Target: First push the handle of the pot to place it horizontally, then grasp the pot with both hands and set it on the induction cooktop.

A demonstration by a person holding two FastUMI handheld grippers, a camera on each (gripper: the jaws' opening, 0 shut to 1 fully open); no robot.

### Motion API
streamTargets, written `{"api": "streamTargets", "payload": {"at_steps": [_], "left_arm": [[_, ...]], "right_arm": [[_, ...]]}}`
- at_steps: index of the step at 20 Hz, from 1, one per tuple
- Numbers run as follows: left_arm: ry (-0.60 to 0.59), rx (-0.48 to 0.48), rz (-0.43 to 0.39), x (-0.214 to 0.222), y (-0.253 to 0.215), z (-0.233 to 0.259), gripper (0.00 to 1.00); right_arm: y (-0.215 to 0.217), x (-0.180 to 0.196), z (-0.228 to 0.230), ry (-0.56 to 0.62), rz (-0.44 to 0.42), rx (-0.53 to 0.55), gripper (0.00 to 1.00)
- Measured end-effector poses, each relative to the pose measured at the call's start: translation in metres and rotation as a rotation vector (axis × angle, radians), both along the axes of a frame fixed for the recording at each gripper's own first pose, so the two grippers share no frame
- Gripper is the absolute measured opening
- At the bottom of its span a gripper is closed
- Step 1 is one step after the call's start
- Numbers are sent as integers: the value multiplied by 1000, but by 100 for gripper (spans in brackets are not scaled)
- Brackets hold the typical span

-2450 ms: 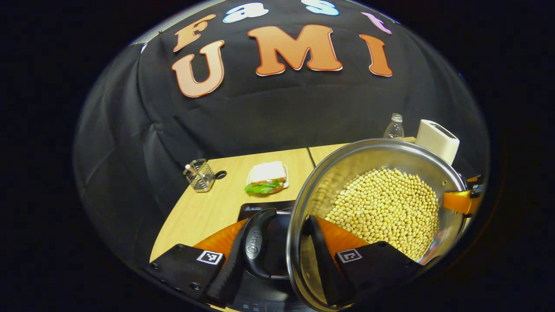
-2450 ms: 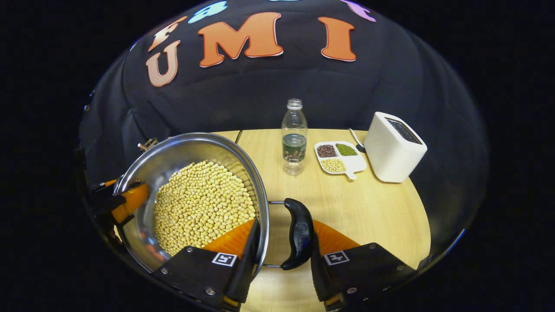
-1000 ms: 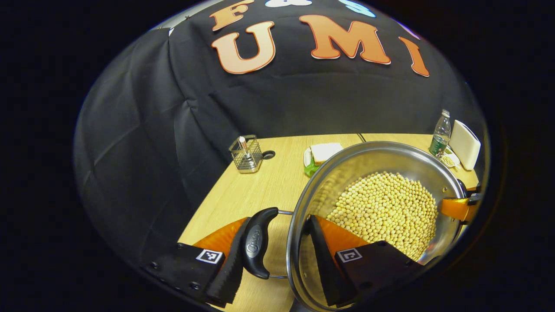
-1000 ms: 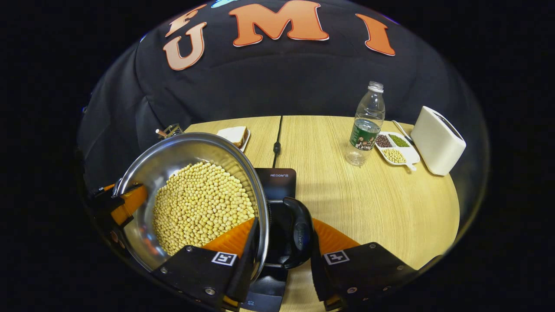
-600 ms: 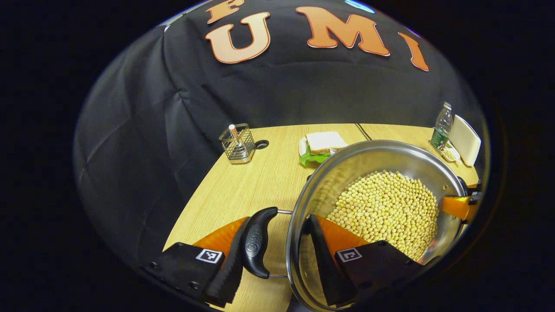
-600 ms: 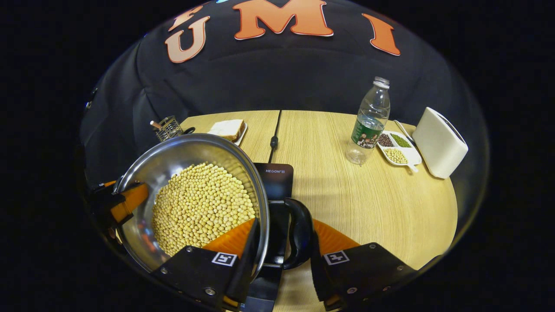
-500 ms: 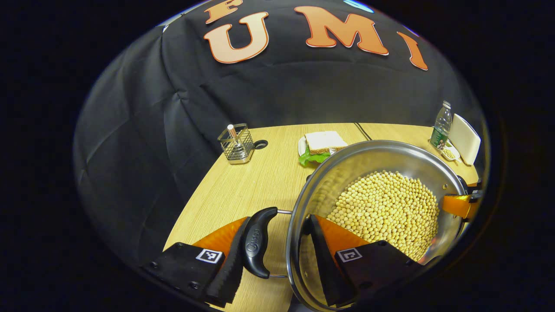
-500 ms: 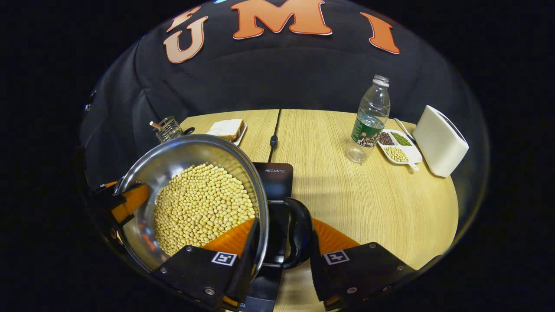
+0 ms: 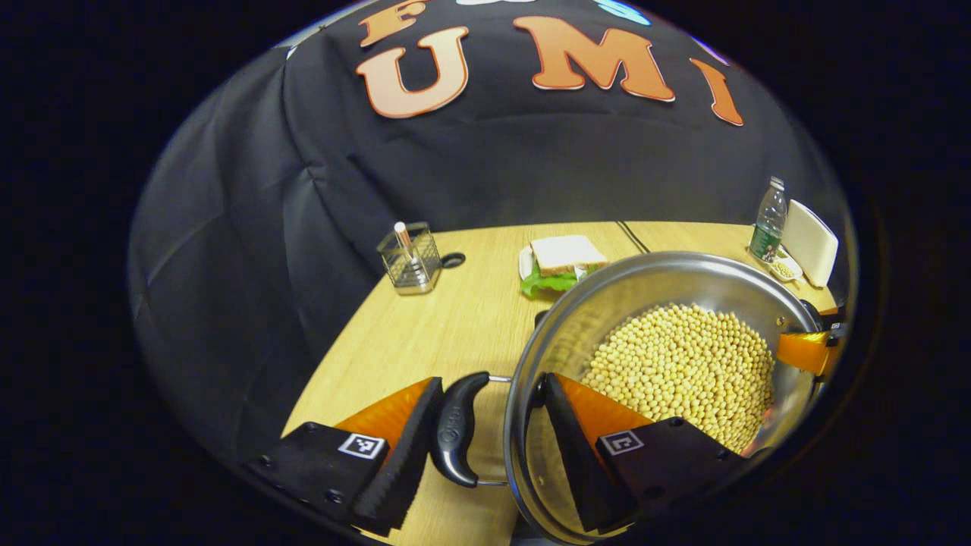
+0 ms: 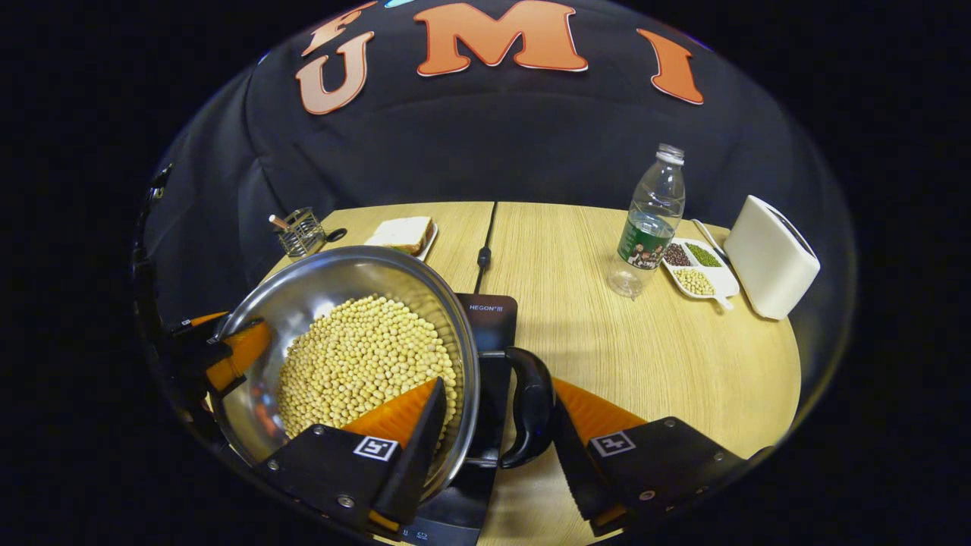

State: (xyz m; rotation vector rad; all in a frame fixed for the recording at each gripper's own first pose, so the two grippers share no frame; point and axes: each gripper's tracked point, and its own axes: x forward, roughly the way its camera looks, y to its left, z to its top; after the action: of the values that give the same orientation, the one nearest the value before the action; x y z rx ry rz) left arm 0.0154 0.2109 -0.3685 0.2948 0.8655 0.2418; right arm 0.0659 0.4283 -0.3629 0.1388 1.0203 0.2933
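Across the wooden table (image 10: 667, 364), compared with half a second ago: my pot (image 10: 303, 303) of yellow beans (image 10: 364, 364) sits lower over the induction cooktop (image 10: 489, 322), both grippers have slackened, and both views have shifted slightly. Left gripper view, left to right: wire caddy (image 9: 410, 262) near the table's far edge; sandwich on a plate (image 9: 560, 260) beside the pot's far rim; bottle (image 9: 767, 221) and white toaster (image 9: 810, 243) at far right. My left gripper (image 9: 485, 447) straddles the pot's left handle (image 9: 455, 436) and rim: outer finger just beside the handle with a thin gap showing, inner finger inside the pot wall. I judge it released, though contact at the inner finger I cannot tell. Right gripper view, left to right: my other gripper at the pot's far side; caddy and sandwich behind the pot; cooktop under the pot's right edge; cable (image 10: 483, 250) running back along the table seam; bottle, divided dish of beans (image 10: 698, 269), toaster. My right gripper (image 10: 497, 440) spans rim and right handle (image 10: 529, 413); fingers spread wider than before, handle loose between them, not clenched.
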Motion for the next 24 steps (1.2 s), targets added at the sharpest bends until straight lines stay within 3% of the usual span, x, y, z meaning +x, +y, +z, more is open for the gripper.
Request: {"api": "streamTargets", "payload": {"at_steps": [1, 2, 3, 4, 7, 8, 9, 10, 12, 13, 15, 16, 17, 18, 19, 22, 23, 24], "left_arm": [[-27, 19, 0, 4, -1, 10, 86], [-66, 44, 1, 9, 1, 22, 79], [-110, 64, 2, 15, 2, 35, 79], [-152, 86, 1, 19, 1, 50, 86], [-237, 108, -21, 27, -17, 85, 86], [-272, 99, -32, 30, -24, 99, 87], [-319, 83, -39, 30, -35, 118, 80], [-365, 68, -47, 30, -44, 134, 87], [-448, 32, -60, 32, -59, 168, 93], [-493, 15, -65, 31, -69, 185, 89], [-565, -36, -88, 27, -86, 218, 99], [-594, -63, -107, 24, -96, 234, 93], [-628, -74, -120, 21, -101, 251, 93], [-664, -87, -129, 16, -108, 270, 99], [-703, -100, -138, 13, -115, 288, 99], [-796, -137, -161, 3, -133, 337, 95], [-817, -148, -165, -2, -136, 350, 99], [-834, -164, -176, -8, -141, 361, 95]], "right_arm": [[-4, 3, 8, -41, -9, 6, 78], [-13, 7, 19, -88, -21, -2, 78], [-21, 11, 32, -137, -37, -13, 78], [-30, 16, 47, -192, -59, -15, 78], [-50, 23, 90, -335, -104, 22, 80], [-59, 23, 105, -379, -120, 27, 82], [-68, 27, 117, -423, -138, 26, 84], [-78, 29, 129, -466, -155, 20, 85], [-99, 26, 159, -551, -167, 25, 87], [-108, 23, 173, -585, -161, 36, 89], [-129, 17, 200, -640, -154, 61, 92], [-145, 13, 212, -662, -154, 63, 92], [-164, 8, 224, -685, -151, 56, 96], [-180, 5, 234, -706, -150, 41, 92], [-198, 3, 248, -728, -150, 22, 97], [-245, -9, 286, -779, -165, -24, 97], [-260, -15, 296, -779, -185, -34, 93], [-275, -20, 308, -786, -208, -41, 93]]}}
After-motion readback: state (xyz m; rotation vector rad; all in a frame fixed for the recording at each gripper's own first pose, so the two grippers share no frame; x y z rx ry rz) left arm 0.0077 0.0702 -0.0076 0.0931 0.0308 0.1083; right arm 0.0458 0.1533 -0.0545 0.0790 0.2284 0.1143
